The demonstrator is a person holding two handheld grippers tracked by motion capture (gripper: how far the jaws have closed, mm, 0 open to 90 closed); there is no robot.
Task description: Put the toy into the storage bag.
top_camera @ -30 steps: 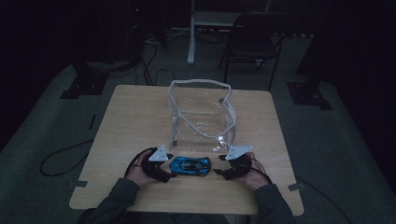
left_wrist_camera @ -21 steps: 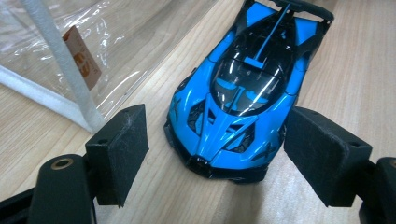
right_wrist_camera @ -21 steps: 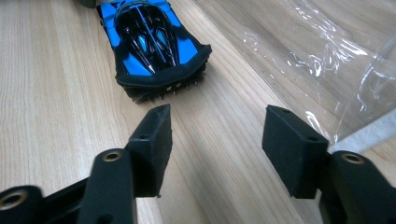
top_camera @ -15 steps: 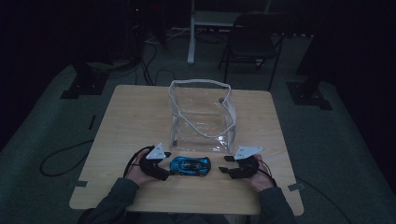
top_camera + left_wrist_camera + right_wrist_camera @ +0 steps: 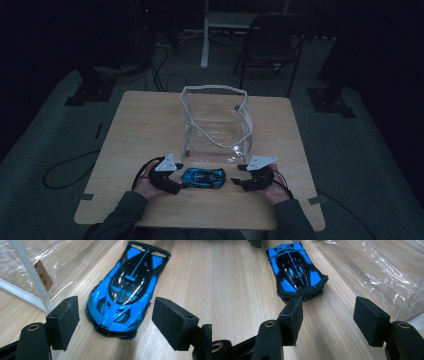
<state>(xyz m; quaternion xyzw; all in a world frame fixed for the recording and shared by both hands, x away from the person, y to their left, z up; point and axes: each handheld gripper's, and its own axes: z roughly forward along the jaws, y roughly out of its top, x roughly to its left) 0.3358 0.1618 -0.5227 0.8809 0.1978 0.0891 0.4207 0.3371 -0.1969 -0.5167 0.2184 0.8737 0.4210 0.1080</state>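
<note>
blue toy car point(image 5: 202, 177) lies on wooden table point(image 5: 135, 130) near the front edge, just in front of clear plastic bag point(image 5: 215, 122). long axis runs left-right, nose toward left gripper point(image 5: 176, 179), tail toward right gripper point(image 5: 240, 176). left jaws apart around the nose, not touching; right jaws apart just behind the tail. small brown tag point(image 5: 43, 275) in the bag, writing unreadable.

The toy car point(image 5: 125, 293) is showing a glossy blue painted body with shiny black panels reflecting the light. The table point(image 5: 140, 130) is presenting as pale wood with fine straight grain and a smooth matt finish. The bag point(image 5: 215, 122) is appearing as clear, crinkled plastic film, glinting, with white matt edging. The pads point(image 5: 292, 318) are looking like matt black rubbery foam, faintly scuffed.
</note>
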